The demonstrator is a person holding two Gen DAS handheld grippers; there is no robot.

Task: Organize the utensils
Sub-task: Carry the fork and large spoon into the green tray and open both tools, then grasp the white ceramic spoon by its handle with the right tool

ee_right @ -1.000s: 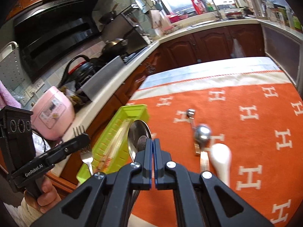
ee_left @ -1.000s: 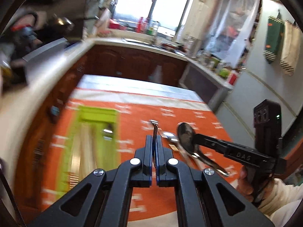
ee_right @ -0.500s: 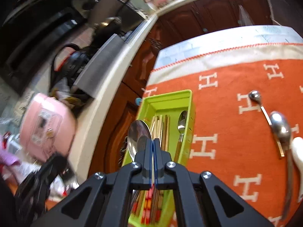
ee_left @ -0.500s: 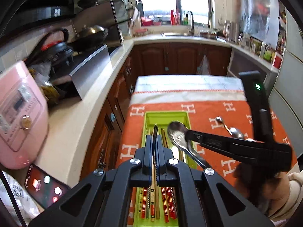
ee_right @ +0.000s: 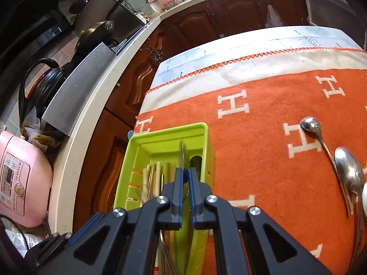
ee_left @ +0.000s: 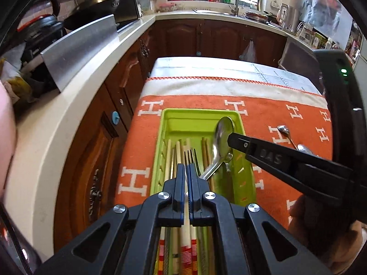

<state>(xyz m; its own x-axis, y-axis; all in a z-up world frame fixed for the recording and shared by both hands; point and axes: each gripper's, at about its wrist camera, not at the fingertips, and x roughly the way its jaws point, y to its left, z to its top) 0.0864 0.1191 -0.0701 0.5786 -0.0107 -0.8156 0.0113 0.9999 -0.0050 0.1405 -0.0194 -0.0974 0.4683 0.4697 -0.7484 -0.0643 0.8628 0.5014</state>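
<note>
My left gripper [ee_left: 186, 167] is shut on a steel fork [ee_left: 190, 157], whose tines stick out over the green tray [ee_left: 199, 112]. The tray holds chopsticks [ee_left: 169, 153] and a spoon in its right slot [ee_right: 196, 160]. My right gripper [ee_right: 186, 171] hangs over that slot of the tray [ee_right: 169, 130], and its jaws are opening. A narrow gap shows between the pads. The steel spoon [ee_right: 182, 153] stands edge-on in the gap. In the left wrist view the right gripper [ee_left: 231, 137] comes in from the right, with the spoon [ee_left: 223, 127] bowl up and its handle slanting down into the tray.
An orange cloth [ee_right: 263, 137] covers the table. On it, right of the tray, lie a small spoon [ee_right: 309, 125], a large steel spoon [ee_right: 348, 171] and a white spoon [ee_right: 364, 197]. A counter with a pink rice cooker [ee_right: 20, 178] runs close along the tray's left.
Both grippers swung left from the cloth to above the tray and dipped toward it. The right jaws have parted slightly, and the spoon now shows edge-on.
</note>
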